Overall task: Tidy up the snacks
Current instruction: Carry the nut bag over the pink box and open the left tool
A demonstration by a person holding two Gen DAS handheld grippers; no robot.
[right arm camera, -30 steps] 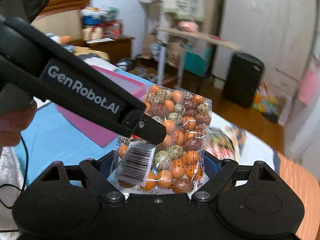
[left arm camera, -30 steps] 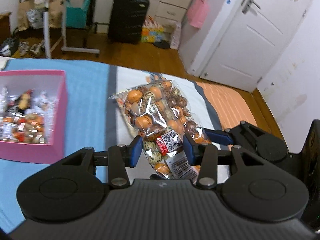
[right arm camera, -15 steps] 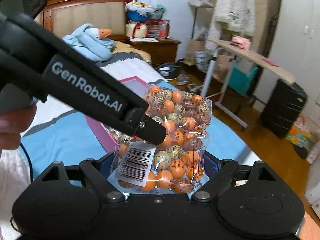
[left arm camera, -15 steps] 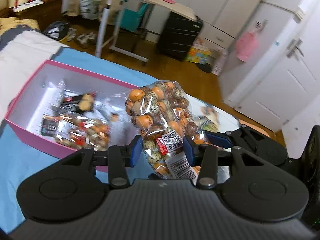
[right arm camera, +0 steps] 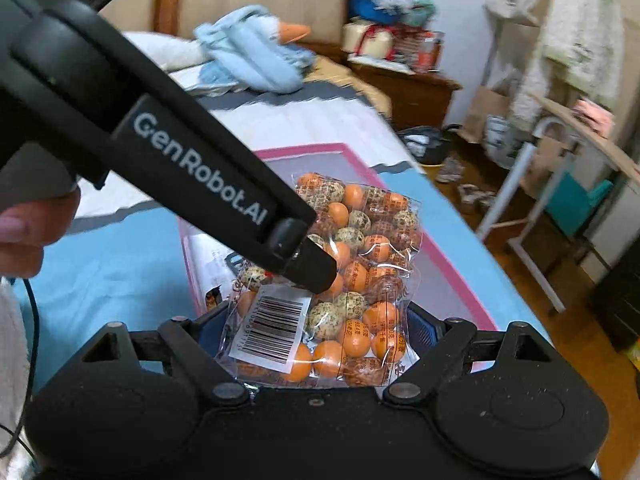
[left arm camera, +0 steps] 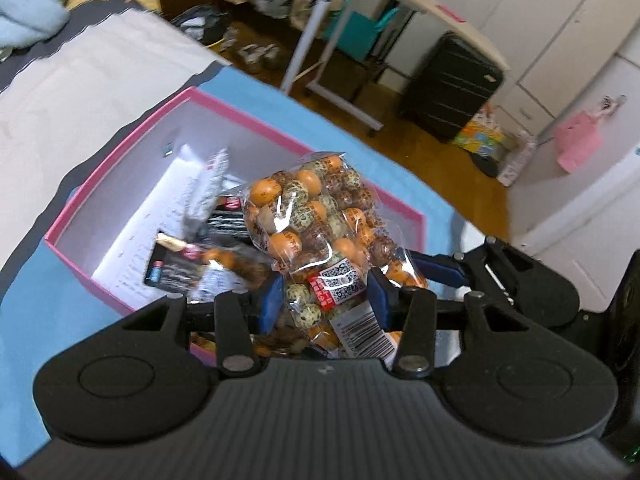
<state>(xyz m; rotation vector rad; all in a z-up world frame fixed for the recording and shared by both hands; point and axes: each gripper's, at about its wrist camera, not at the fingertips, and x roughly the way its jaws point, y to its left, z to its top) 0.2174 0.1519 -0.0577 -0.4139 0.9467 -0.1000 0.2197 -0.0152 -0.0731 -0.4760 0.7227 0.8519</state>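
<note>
Both tools have carried the crinkly clear bag of round speckled candies [left arm camera: 316, 232] over the pink box [left arm camera: 120, 152]; left tool [left arm camera: 324, 300] and right tool [right arm camera: 316, 332] clamp it, wrapped snacks [left arm camera: 188, 264] lying at nine o'clock.

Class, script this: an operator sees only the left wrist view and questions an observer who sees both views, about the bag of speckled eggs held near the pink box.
Operator: My left gripper pinches the egg bag. Is the right gripper on it too?
Observer: Yes. The right gripper has a blue pad against each side edge of the bag's lower part.
Operator: Can you see who holds my gripper?
Observer: Only part of a hand, at the left edge of the right wrist view, by the left gripper's body.
</note>
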